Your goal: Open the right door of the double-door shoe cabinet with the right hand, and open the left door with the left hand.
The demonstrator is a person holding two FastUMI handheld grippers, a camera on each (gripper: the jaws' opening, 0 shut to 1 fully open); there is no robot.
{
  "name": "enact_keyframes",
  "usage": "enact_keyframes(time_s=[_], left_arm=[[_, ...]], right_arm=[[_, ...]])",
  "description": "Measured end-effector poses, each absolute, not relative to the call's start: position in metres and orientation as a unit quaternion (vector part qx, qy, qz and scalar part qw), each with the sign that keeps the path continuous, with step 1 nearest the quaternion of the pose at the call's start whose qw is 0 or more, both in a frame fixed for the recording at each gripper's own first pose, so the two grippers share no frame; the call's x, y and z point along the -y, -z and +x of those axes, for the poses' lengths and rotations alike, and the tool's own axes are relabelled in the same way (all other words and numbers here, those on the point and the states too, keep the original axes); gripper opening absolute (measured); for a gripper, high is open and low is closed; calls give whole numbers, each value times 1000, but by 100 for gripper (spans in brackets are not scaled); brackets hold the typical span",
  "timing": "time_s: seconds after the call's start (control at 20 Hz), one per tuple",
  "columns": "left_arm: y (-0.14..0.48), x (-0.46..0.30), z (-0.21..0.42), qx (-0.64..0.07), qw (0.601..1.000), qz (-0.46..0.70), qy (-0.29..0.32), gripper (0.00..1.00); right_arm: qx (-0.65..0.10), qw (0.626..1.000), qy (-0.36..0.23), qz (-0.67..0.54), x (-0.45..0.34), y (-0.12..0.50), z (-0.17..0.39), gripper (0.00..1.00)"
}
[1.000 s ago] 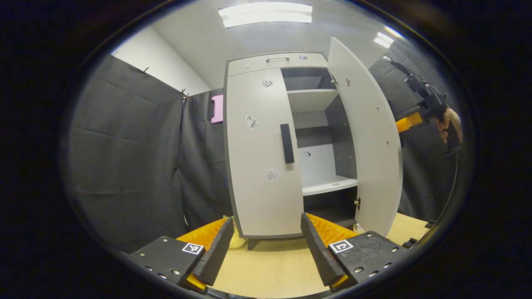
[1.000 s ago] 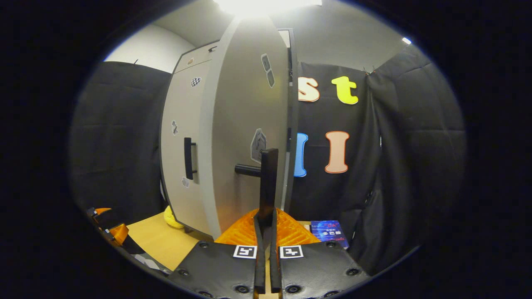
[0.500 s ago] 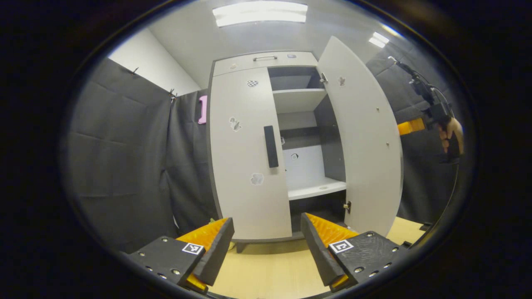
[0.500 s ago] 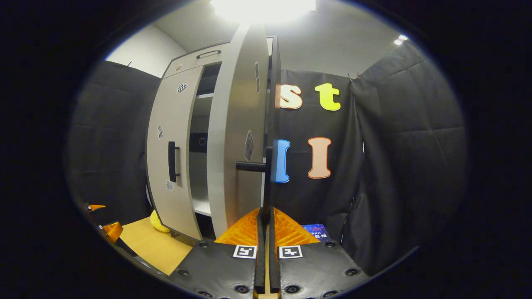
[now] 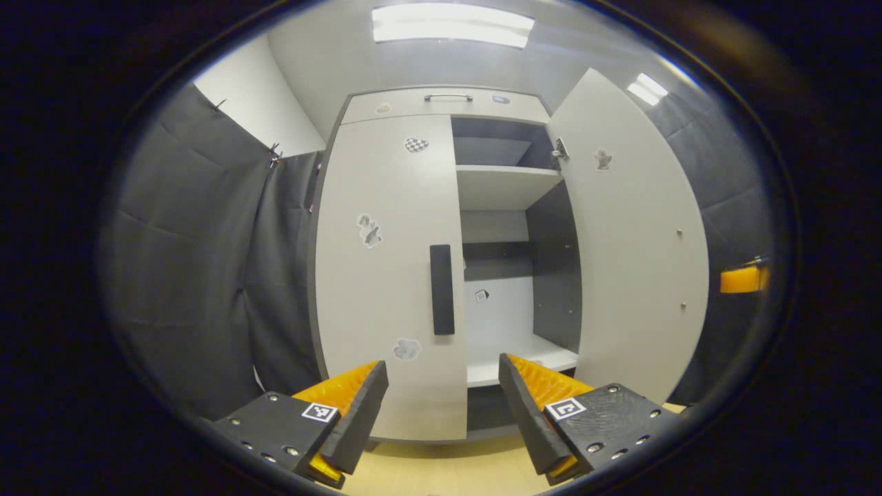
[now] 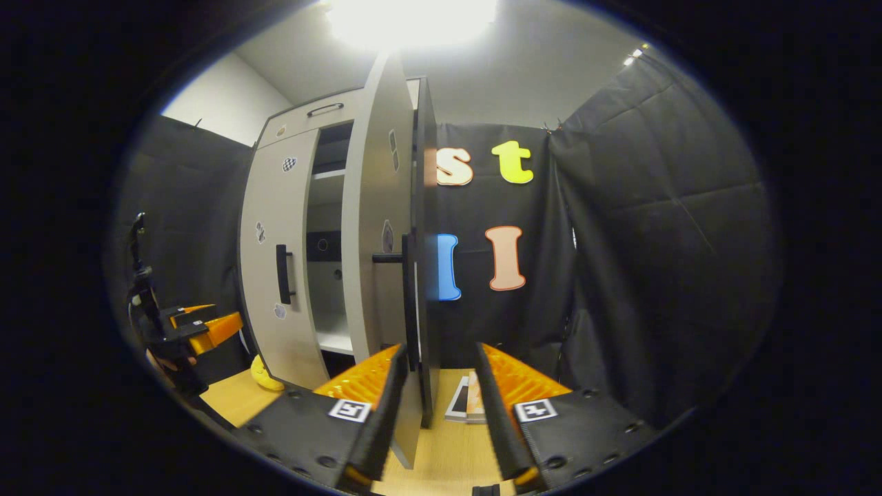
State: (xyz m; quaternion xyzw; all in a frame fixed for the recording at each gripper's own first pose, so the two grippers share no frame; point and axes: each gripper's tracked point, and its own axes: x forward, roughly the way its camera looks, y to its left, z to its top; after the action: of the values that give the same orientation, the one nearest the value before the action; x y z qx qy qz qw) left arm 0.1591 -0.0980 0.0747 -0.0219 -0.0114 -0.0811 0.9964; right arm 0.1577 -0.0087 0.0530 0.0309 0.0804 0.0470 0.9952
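Note:
The light grey shoe cabinet [image 5: 448, 103] faces me in the left gripper view. Its left door [image 5: 379, 275] is closed, with a black vertical handle [image 5: 442, 289]. My left gripper [image 5: 442, 366] is open, a short way in front of that handle and below it. The right door [image 5: 634, 262] stands swung wide, baring the shelves [image 5: 506, 186]. In the right gripper view that right door [image 6: 375, 227] is nearly edge-on. Its black handle [image 6: 406, 296] rises just beyond my open right gripper [image 6: 439, 351], near its left finger, not clamped. The left gripper [image 6: 200, 327] shows far left.
Black cloth walls close in on both sides. A yellow object [image 6: 262, 375] lies on the wooden floor by the cabinet's foot. A booklet [image 6: 465, 406] lies on the floor ahead of the right gripper. An orange part of the right gripper [image 5: 743, 279] peeks past the open door.
The right gripper opened, let go of the right door's handle and drew back a little. The right door swung wider. The left gripper moved closer to the left door, facing its handle.

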Motion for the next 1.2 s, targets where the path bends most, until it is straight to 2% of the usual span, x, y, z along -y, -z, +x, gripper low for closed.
enact_keyframes(time_s=[0.1,0.65,1.05,1.1,1.15,1.2], left_arm=[[-82,103,182,13,996,-19,82,93],[-93,104,302,1,997,-10,73,94],[-96,108,339,-14,997,-16,74,94],[-99,108,340,-10,997,-17,71,93],[-101,108,341,-9,998,-15,68,83],[-98,111,343,-13,997,-15,72,72]], right_arm=[[-72,997,-24,27,26,-49,151,96],[-97,994,35,34,72,-19,124,98],[-117,991,40,49,75,-1,124,98],[-118,991,40,50,75,-1,124,98],[-117,991,41,51,75,-1,123,98],[-114,991,42,52,76,-2,122,93]])
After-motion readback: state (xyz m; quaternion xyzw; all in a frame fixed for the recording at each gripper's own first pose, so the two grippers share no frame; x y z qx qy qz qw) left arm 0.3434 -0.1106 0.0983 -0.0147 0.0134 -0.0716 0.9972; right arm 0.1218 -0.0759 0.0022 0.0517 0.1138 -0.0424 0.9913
